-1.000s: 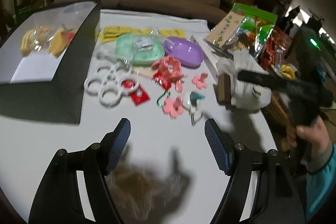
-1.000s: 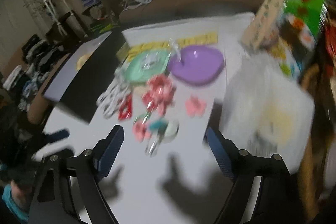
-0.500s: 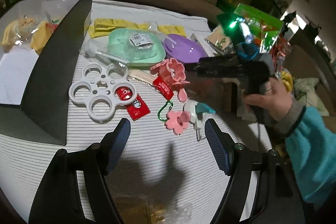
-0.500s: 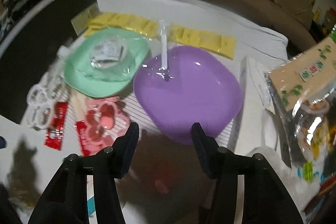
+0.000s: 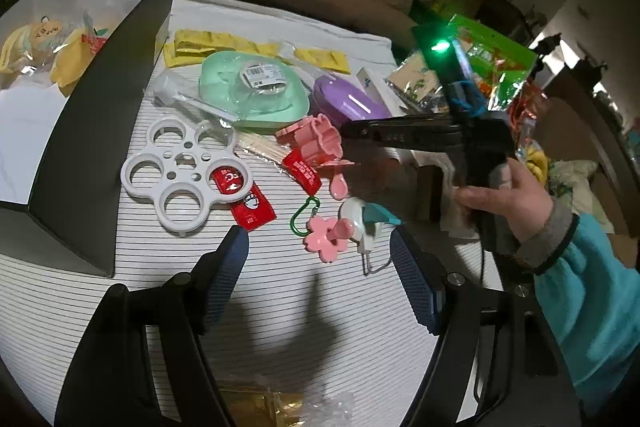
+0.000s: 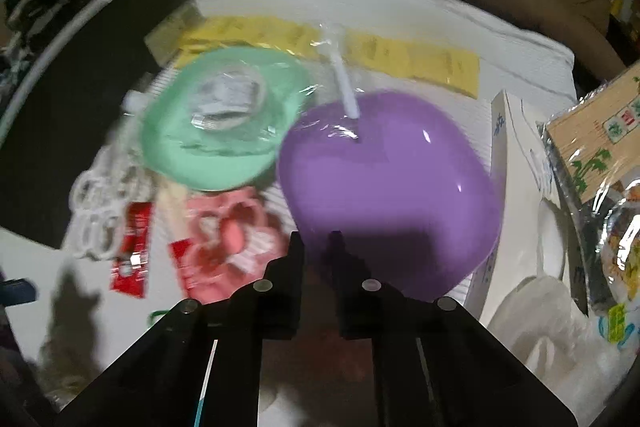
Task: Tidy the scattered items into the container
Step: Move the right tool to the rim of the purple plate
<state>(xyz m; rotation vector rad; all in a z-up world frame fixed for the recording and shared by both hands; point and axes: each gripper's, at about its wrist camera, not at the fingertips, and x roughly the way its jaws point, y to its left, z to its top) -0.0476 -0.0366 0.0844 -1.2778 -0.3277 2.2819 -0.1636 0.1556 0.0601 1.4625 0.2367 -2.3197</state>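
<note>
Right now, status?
Left gripper open, hovering over table. Right gripper just closed on purple dish rim. Green dish and pink flower mould crowd it.

Dim room light, cool cast. Left wrist view sharp; tongs' shadows fall dark on the striped counter [image 5: 280,307]. Right wrist view motion-blurred, glare spots on the purple dish [image 6: 392,187]. Fisheye bends edges; corners vignette black.
</note>
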